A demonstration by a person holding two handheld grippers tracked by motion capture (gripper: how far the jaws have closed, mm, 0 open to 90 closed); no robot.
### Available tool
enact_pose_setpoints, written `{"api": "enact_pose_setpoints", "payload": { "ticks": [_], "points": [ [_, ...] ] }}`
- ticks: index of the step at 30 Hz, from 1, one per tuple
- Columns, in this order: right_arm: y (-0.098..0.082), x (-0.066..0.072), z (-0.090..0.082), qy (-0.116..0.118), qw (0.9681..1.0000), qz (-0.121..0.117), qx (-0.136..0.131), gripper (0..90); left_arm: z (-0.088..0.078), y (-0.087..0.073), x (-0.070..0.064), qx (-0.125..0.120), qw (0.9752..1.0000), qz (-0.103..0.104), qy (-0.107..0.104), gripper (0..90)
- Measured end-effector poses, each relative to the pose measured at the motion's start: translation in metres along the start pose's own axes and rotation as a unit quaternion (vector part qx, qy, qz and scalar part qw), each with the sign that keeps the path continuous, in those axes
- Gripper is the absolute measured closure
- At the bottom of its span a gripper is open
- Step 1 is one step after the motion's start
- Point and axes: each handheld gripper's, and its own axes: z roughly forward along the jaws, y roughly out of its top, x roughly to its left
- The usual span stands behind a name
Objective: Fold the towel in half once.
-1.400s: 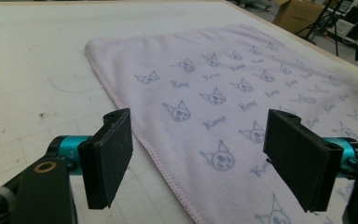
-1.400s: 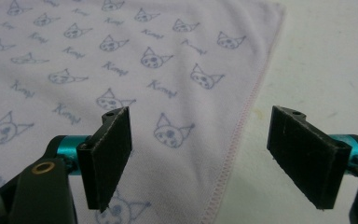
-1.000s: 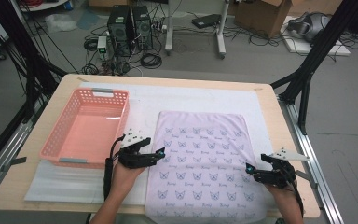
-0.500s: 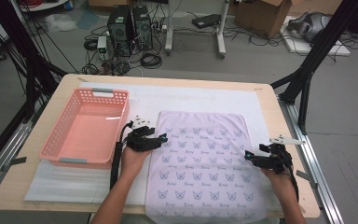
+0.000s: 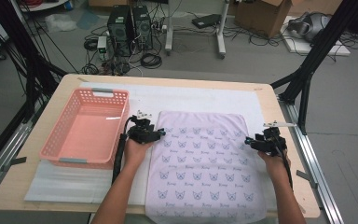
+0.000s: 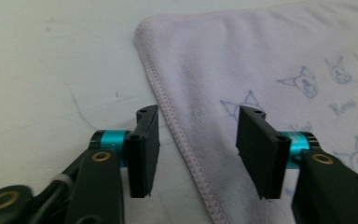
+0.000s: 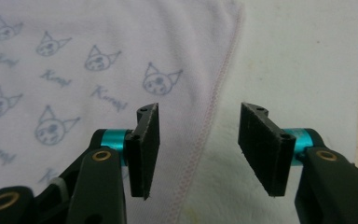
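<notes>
- Towel [image 5: 203, 168] lies flat on the white mat [image 5: 191, 98], right of the pink basket [image 5: 86, 128].
- Left gripper [image 5: 161, 134] at the towel's left hem; jaws have just been closing but remain apart, hem [image 6: 186, 140] between them, not pinched.
- Right gripper [image 5: 248, 140] at the right hem; jaws also just closing, straddling the edge [image 7: 214, 107], nothing gripped.
</notes>
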Motion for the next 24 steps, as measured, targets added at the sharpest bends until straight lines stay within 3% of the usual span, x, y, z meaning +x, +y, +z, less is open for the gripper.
{"api": "enact_pose_setpoints", "payload": {
  "ticks": [2,6,9,12,15,17,19,21,24],
  "points": [
    [0.0001,-0.0007,0.0059,-0.002,1.0000,-0.002,0.006,51.5,-0.0003,-0.0003,-0.0031,0.005,0.9991,0.037,0.021,60.3],
    [-0.0006,0.0019,0.0108,-0.006,0.9999,-0.008,0.011,61.4,-0.0003,-0.0004,-0.0034,0.005,0.9988,0.039,0.028,67.5],
    [-0.0001,0.0044,0.0114,-0.009,0.9997,-0.019,0.014,64.3,-0.0003,-0.0006,-0.0066,0.009,0.9976,0.062,0.028,71.9],
    [-0.0003,0.0039,0.0114,-0.009,0.9998,-0.011,0.014,68.7,0.0003,-0.0011,-0.0104,0.010,0.9963,0.082,0.021,82.7],
    [-0.0002,0.0034,0.0104,-0.008,0.9998,-0.001,0.019,76.9,0.0004,-0.0011,-0.0100,0.010,0.9974,0.070,0.017,85.5],
    [-0.0001,0.0046,0.0104,0.001,0.9998,-0.004,0.021,84.7,0.0002,-0.0009,-0.0081,0.011,0.9986,0.051,0.012,86.3],
    [-0.0002,0.0073,0.0104,-0.003,0.9997,-0.013,0.021,86.1,-0.0001,-0.0006,-0.0076,0.011,0.9991,0.038,0.011,87.1],
    [-0.0003,0.0068,0.0099,0.002,0.9997,-0.009,0.021,87.4,-0.0008,-0.0003,-0.0098,0.010,0.9989,0.044,0.012,87.5],
    [0.0008,0.0043,0.0087,0.003,0.9997,-0.015,0.017,88.0,-0.0071,0.0040,-0.0096,-0.023,0.9993,0.030,0.007,87.8]
  ]
}}
